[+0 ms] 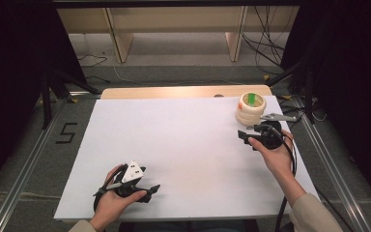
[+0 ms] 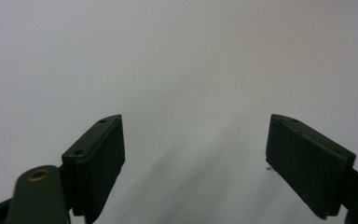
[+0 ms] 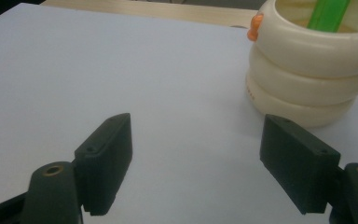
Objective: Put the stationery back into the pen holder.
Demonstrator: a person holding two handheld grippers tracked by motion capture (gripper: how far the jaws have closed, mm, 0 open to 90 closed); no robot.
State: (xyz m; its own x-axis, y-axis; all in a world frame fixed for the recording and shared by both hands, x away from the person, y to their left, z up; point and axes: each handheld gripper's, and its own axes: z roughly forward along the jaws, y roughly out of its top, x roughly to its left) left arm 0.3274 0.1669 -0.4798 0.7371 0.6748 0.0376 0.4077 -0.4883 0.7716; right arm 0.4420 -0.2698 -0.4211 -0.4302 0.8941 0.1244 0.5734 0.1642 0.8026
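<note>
Left gripper sits at the lower left of the white worktop, jaws spread over bare surface. Right gripper, jaws spread and empty, rests at the right near the cream ribbed pot holding a green stick; a black "5" marks the floor at far left.

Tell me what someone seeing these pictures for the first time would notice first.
The cream ribbed holder with a green stick inside stands at the far right of the white table sheet. The right gripper sits just in front of it, jaws wide open. The left gripper rests near the front edge, also open.
</note>
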